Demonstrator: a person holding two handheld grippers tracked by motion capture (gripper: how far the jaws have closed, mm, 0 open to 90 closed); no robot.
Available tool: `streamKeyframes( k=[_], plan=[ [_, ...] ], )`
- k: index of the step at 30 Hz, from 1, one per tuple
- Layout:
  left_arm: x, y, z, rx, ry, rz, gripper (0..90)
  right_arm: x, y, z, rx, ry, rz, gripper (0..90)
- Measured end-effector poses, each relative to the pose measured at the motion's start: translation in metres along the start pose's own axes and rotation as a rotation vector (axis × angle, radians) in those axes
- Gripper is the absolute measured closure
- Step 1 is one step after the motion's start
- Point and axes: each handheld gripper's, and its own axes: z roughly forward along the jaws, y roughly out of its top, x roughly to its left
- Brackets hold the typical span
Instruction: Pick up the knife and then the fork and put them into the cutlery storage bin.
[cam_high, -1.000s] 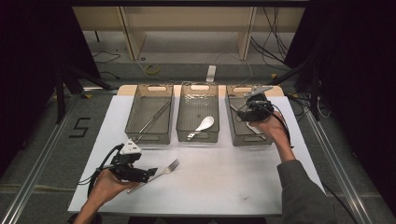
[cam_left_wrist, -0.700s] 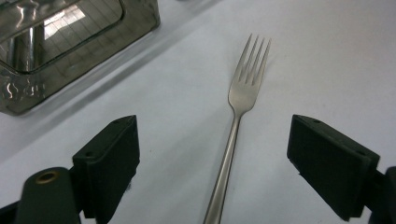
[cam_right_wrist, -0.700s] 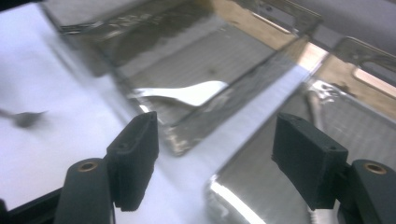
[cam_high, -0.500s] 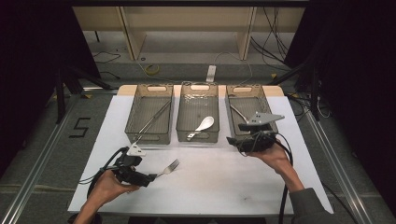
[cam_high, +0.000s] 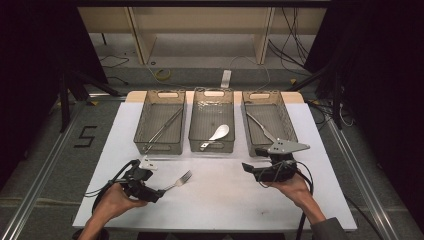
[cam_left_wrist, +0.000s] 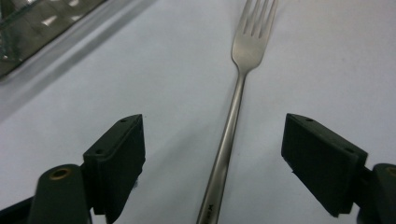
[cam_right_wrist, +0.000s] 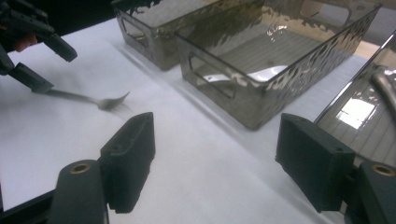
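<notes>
Left gripper (cam_left_wrist: 212, 154) is straddling the fork (cam_left_wrist: 233, 107) handle, jaws spread and just now closing, pads not yet pressing. The fork is lying on the white table (cam_high: 220, 200), just in front of the left bin (cam_high: 160, 122). Best to centre the handle, then pinch low. Right gripper (cam_high: 250, 170) is hanging spread and empty, right of the fork. Dark room around the table.

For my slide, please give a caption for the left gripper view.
Open hand-held gripper straddling the handle of a fork lying on the white table.
</notes>
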Motion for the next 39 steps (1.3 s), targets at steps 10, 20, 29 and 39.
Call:
streamKeyframes(
  k=[10,20,29,39],
  plan=[
    [-0.001,-0.002,0.007,0.097,-0.008,0.007,38.6,0.011,-0.012,-0.006,0.013,0.027,0.000,29.2],
    [-0.002,-0.002,0.010,0.148,-0.013,0.012,51.4,0.018,-0.018,-0.010,0.024,0.032,-0.005,29.3],
    [-0.003,-0.001,0.015,0.191,-0.011,0.040,60.4,0.024,-0.020,-0.012,0.023,0.043,-0.016,29.4],
    [-0.007,0.003,0.017,0.207,-0.018,0.060,67.0,0.025,-0.022,-0.011,0.035,0.047,-0.018,29.7]
  ],
)
